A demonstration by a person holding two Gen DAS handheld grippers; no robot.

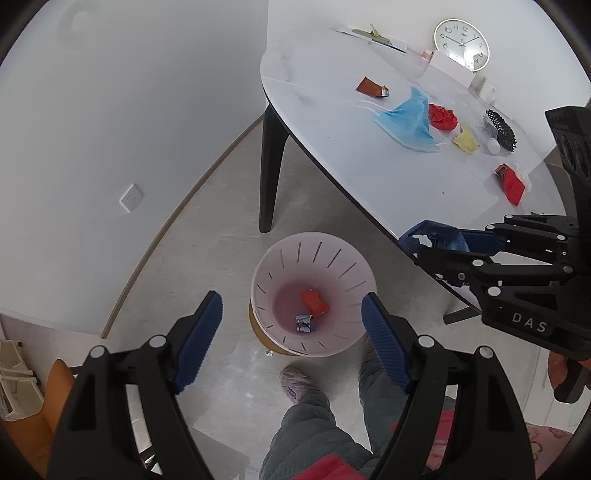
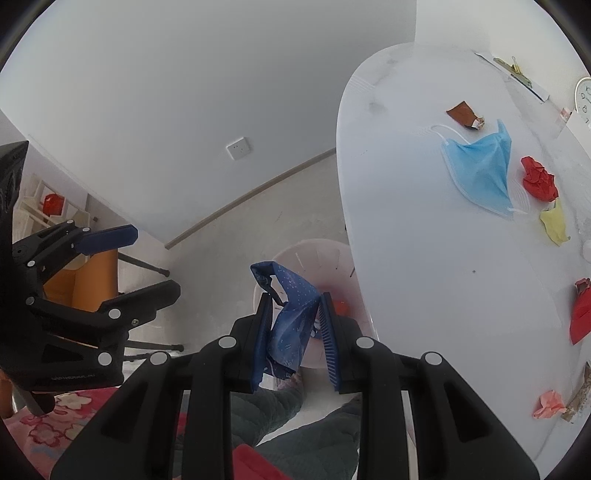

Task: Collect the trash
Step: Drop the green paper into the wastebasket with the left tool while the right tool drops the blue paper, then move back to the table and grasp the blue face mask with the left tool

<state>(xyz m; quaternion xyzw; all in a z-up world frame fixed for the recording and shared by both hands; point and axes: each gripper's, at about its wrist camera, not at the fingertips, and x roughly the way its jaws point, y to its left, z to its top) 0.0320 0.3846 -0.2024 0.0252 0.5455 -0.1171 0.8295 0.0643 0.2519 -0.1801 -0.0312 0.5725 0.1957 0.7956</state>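
Observation:
A pale pink trash bin (image 1: 314, 258) stands on the floor by the table, with a red wrapper (image 1: 314, 301) and a small blue-white wrapper (image 1: 304, 323) lying in it. My left gripper (image 1: 291, 325) hangs open above the bin, nothing between its fingers. My right gripper (image 2: 293, 332) is shut on a dark blue wrapper (image 2: 295, 317), held near the table edge over the bin (image 2: 314, 254); the same wrapper (image 1: 436, 236) shows in the left wrist view. On the white table (image 1: 332, 155) lie a blue face mask (image 1: 410, 122), red crumpled paper (image 1: 441, 116), yellow paper (image 1: 466, 140), a brown wrapper (image 1: 371, 86) and a red packet (image 1: 511, 182).
A clock (image 1: 461, 44), a white box (image 1: 448, 72), papers with a clip (image 1: 373, 35) and a black mesh object (image 1: 500, 127) sit at the table's far side. A black table leg (image 1: 271, 170) stands near the bin. The person's legs and slipper (image 1: 295, 380) are below. An orange chair (image 2: 94, 273) stands at left.

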